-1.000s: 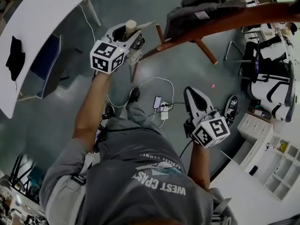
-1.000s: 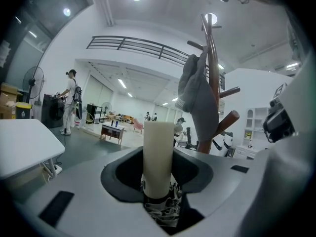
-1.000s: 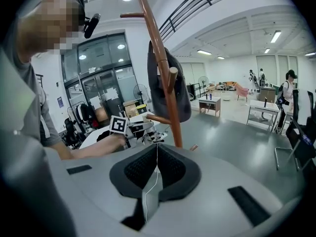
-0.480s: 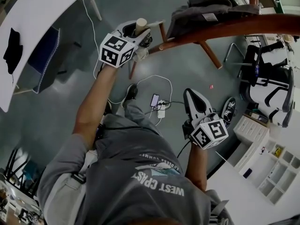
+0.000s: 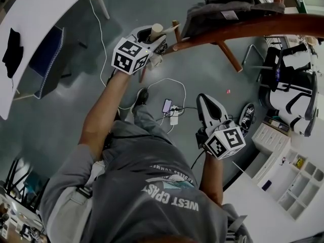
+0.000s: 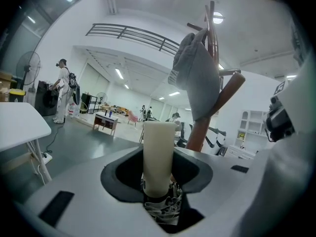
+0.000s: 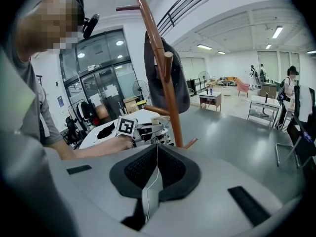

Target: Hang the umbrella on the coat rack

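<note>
My left gripper (image 5: 153, 37) is shut on a folded umbrella. The umbrella's cream handle (image 5: 156, 30) stands up out of the jaws, and its patterned fabric (image 6: 160, 205) is bunched low between them. The handle (image 6: 159, 154) rises just in front of the reddish-brown wooden coat rack (image 6: 217, 100). A grey garment (image 6: 196, 73) hangs on the rack. In the head view the rack's pole (image 5: 248, 28) runs to the right of the umbrella, close to it. My right gripper (image 5: 203, 101) hangs lower, near the person's waist, shut and holding nothing, and points at the rack (image 7: 167, 83).
A white table (image 5: 45, 9) with a dark cloth (image 5: 12, 54) and a blue chair (image 5: 50, 59) stand at the left. A power strip, a phone (image 5: 167, 106) and cables lie on the floor. At the right are black-and-white office chairs (image 5: 291, 90) and white shelves (image 5: 291, 178).
My left gripper has carried the umbrella a little to the right, closer to the rack's pole. The right gripper has kept its place.
</note>
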